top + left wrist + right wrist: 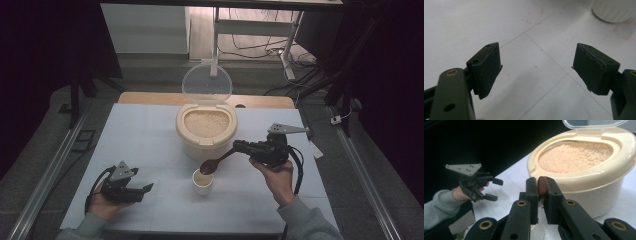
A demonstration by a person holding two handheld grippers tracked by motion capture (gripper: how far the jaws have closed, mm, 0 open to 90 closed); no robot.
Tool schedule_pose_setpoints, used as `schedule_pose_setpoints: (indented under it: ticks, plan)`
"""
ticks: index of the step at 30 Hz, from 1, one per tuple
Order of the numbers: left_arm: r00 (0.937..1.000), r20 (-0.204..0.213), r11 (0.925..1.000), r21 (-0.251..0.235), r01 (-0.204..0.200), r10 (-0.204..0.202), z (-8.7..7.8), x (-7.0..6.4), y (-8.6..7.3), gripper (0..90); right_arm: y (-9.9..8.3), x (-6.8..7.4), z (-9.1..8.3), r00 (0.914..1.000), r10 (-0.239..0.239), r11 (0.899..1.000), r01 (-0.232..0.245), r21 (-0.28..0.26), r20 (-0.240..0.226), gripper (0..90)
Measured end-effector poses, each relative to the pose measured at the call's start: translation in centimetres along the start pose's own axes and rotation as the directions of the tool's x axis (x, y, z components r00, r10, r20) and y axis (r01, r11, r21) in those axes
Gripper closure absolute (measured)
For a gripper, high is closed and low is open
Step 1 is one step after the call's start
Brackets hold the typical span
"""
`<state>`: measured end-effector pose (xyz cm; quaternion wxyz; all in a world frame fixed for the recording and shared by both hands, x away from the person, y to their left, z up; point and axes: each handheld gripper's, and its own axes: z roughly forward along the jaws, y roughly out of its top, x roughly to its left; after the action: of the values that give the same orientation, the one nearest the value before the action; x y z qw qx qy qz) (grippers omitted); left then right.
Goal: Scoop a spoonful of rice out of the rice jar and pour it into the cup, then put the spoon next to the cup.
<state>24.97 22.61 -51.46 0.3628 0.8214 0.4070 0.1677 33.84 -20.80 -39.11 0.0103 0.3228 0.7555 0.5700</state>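
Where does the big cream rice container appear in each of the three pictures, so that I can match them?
High view: the rice container stands at table centre, lid raised, behind the cup.
Left gripper view: no cream container to tell; a white rounded base at the top right edge may be the cup.
Right gripper view: upper right, behind the right gripper.
Shared landmark: the left gripper.

I wear grey sleeves (pixel 307 220). My left black two-jaw tool (pixel 142 191) and right black two-jaw tool (pixel 239 146) each carry a grey three-cornered plate. Brass-ringed pivots and black cables show.
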Motion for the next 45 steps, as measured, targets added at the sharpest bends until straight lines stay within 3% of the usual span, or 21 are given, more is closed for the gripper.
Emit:
schedule_pose_setpoints:
  ticks: [10,15,21,30,39,45]
  plan:
    - [1.0000,0.000,1.0000,-0.001,0.007,-0.007,0.0,0.1,0.0,21.8,0.3,-1.3,-2.9,0.9988,0.048,0.998,-0.048,-0.039,-0.006,82.6]
    - [1.0000,-0.003,1.0000,0.001,0.005,-0.005,0.0,0.0,0.0,21.7,0.3,-2.0,-4.7,0.9967,0.079,0.997,-0.079,0.007,-0.018,82.6]
    - [1.0000,-0.004,1.0000,-0.003,0.006,-0.006,0.0,0.1,0.1,21.7,-0.4,-2.2,-5.2,0.9958,0.089,0.993,-0.087,0.074,-0.020,82.5]
    - [1.0000,-0.002,1.0000,0.002,0.006,-0.006,0.1,0.1,0.1,21.7,-2.6,-2.5,-2.9,0.9923,0.115,0.975,-0.104,0.197,-0.046,82.5]
    - [1.0000,0.000,1.0000,0.004,0.005,-0.005,0.1,0.1,0.0,21.7,-3.7,-2.0,0.1,0.9889,0.119,0.957,-0.090,0.277,-0.090,82.4]
    - [1.0000,0.000,1.0000,0.004,0.004,-0.004,0.1,0.1,0.0,21.7,-4.3,-2.0,1.7,0.9886,0.118,0.943,-0.082,0.323,-0.094,82.3]
